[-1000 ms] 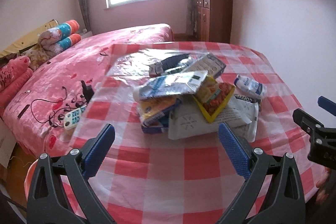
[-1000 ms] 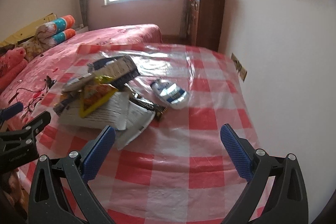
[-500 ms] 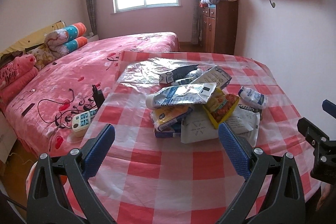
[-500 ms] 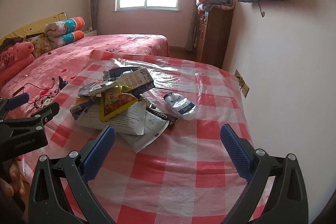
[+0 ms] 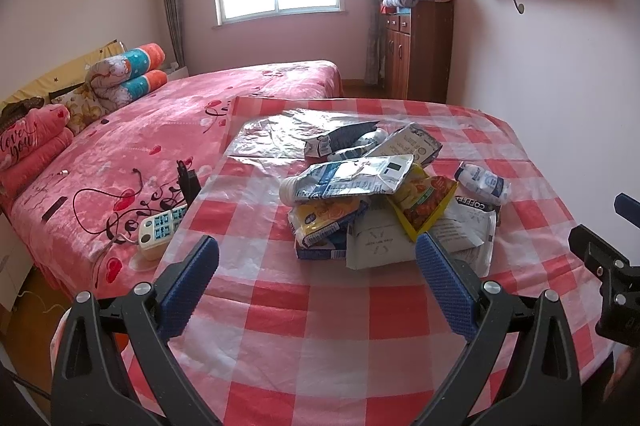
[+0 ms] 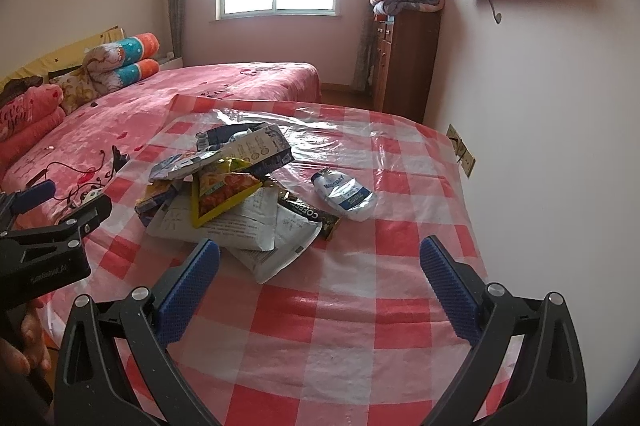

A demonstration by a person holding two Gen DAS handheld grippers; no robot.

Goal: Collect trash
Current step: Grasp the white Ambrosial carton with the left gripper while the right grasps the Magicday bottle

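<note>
1. Trash pile (image 5: 372, 202) sits mid-tabletop (image 5: 320, 326), untouched; small bottle (image 6: 346, 192) just right of it.
2. Left gripper (image 5: 316, 278) and right gripper (image 6: 318, 276): jaws wide, empty.
3. Advise taking the loose bottle first.

Table cover (image 5: 344, 338): glossy plastic film over checked cloth. Wrappers (image 5: 352, 178): crinkled foil and matt paper. Gripper pads (image 5: 188, 282): ribbed blue rubber on matt black plastic. Bedspread (image 5: 132, 146): plush cloth.
</note>
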